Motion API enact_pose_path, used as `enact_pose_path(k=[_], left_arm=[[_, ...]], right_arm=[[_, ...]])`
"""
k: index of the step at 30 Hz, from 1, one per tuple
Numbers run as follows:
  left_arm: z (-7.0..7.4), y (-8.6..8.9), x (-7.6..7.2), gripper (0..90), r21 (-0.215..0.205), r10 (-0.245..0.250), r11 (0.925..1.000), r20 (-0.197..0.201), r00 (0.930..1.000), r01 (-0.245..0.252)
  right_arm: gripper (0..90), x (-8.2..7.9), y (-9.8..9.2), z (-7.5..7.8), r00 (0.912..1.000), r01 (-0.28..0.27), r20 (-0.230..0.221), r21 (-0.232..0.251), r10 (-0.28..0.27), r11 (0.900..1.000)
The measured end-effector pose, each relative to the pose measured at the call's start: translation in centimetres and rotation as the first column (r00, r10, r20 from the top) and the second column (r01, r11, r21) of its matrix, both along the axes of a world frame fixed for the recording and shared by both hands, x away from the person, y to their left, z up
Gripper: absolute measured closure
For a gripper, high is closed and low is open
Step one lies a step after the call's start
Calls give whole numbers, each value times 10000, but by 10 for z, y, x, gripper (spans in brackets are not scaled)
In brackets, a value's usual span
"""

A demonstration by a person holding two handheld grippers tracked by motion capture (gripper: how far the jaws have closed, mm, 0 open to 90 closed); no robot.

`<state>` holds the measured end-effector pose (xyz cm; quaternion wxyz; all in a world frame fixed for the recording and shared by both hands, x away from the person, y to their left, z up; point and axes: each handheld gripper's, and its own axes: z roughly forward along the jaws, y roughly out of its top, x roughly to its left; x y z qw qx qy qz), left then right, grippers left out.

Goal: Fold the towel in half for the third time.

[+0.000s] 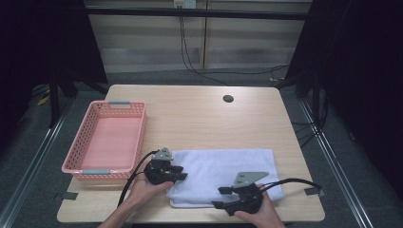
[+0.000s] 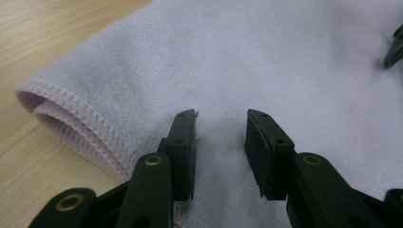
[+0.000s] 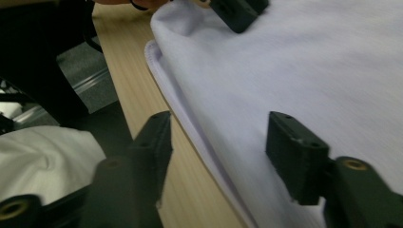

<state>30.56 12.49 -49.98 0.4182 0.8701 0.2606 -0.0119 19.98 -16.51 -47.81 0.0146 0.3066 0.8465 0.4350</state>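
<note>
pink basket [image 1: 105, 140] empty, left on wooden counter [image 1: 204, 116]. folded white towel [image 1: 223, 173] at near edge. left gripper [image 1: 183, 173] and right gripper [image 1: 217, 197] released, over towel.

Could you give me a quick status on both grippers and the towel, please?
Left gripper open over towel's left end. Right gripper open, straddling its near edge. Towel folded, flat on table. Nothing in the way; basket off left.
</note>
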Motion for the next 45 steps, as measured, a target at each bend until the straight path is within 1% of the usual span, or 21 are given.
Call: enact_pose_path(k=[2, 4, 6, 8, 10, 11, 14, 15, 17, 18, 20, 22, 25, 27, 30, 32, 33, 35, 38, 42, 45], left_arm=[[-1, 0, 1, 657, 17, 11, 10000, 45, 10000, -11], [-1, -2, 1, 677, 19, 32, 10000, 91, 10000, -32], [-2, -5, 0, 684, -19, 58, 10000, 200, 9998, -57], [-1, -8, 0, 684, 99, 31, 9999, 191, 9998, -33], [-1, -7, 1, 684, 70, -6, 10000, 153, 9999, 5], [-2, -7, 1, 684, -34, 6, 10000, 22, 10000, -6], [-2, -8, 1, 684, -81, 7, 10000, 42, 10000, -7], [-2, -11, 0, 683, -131, 50, 9999, -78, 10000, -51], [0, -15, -2, 671, -54, -113, 9999, -64, 9999, 113], [2, -17, -4, 665, -101, -346, 9994, -129, 9993, 345], [6, -16, -3, 629, -442, -179, 9989, -14, 9998, 178], [10, -12, 2, 612, -753, 74, 9971, -141, 9999, -84], [13, -7, 12, 559, -996, 601, 9932, -118, 9981, -609], [16, -4, 17, 509, -1086, 856, 9904, -32, 9963, -855], [18, -1, 25, 476, -1407, 1243, 9822, -75, 9922, -1241], [13, -1, 28, 472, -1176, 1375, 9833, -173, 9904, -1386], [10, 0, 30, 469, -1023, 1373, 9849, -269, 9902, -1393], [7, 0, 31, 464, -998, 1448, 9840, -362, 9888, -1478], [6, 0, 33, 459, -1030, 1459, 9834, -390, 9885, -1492], [-1, -3, 35, 454, -647, 1413, 9874, -483, 9888, -1443], [-2, -6, 33, 462, -632, 1349, 9884, -512, 9895, -1380]], right_arm=[[375, 5, 21, -2, 9996, -284, 61, -163, 285, 9995], [355, 10, 37, -3, 9989, -437, 161, -113, 439, 9990], [351, 17, 55, -6, 9976, -693, -19, -39, 693, 9976], [353, 24, 66, -9, 9969, -760, -177, 48, 761, 9971], [359, 29, 70, -14, 9968, -781, -201, -154, 778, 9968], [364, 29, 71, -17, 9966, -799, -238, -316, 792, 9963], [373, 24, 67, -23, 9965, -822, 112, -463, 828, 9955], [373, 22, 66, -22, 9959, -877, 171, -654, 890, 9940], [376, 20, 61, -22, 9953, -913, 242, -741, 933, 9931], [378, 19, 58, -22, 9942, -991, 337, -795, 1020, 9919], [404, 13, 44, -21, 9952, -878, 359, -871, 912, 9923], [443, 11, 30, -21, 9966, -753, 264, -734, 774, 9945], [427, 9, 17, -19, 9983, -585, -5, -736, 586, 9956], [368, 10, 18, -18, 9981, -602, -179, -505, 593, 9969], [358, 11, 25, -12, 9977, -682, -74, -229, 680, 9974], [344, 12, 33, -8, 9965, -824, -103, 111, 825, 9965], [331, 13, 38, -8, 9955, -937, -128, 131, 938, 9955], [319, 13, 51, -10, 9930, -1172, -171, 19, 1172, 9931], [292, 12, 66, -18, 9912, -1325, -42, -600, 1325, 9894], [323, 9, 65, -23, 9905, -1288, 396, -707, 1318, 9891], [334, 5, 67, -24, 9892, -1188, 753, -898, 1256, 9889]])
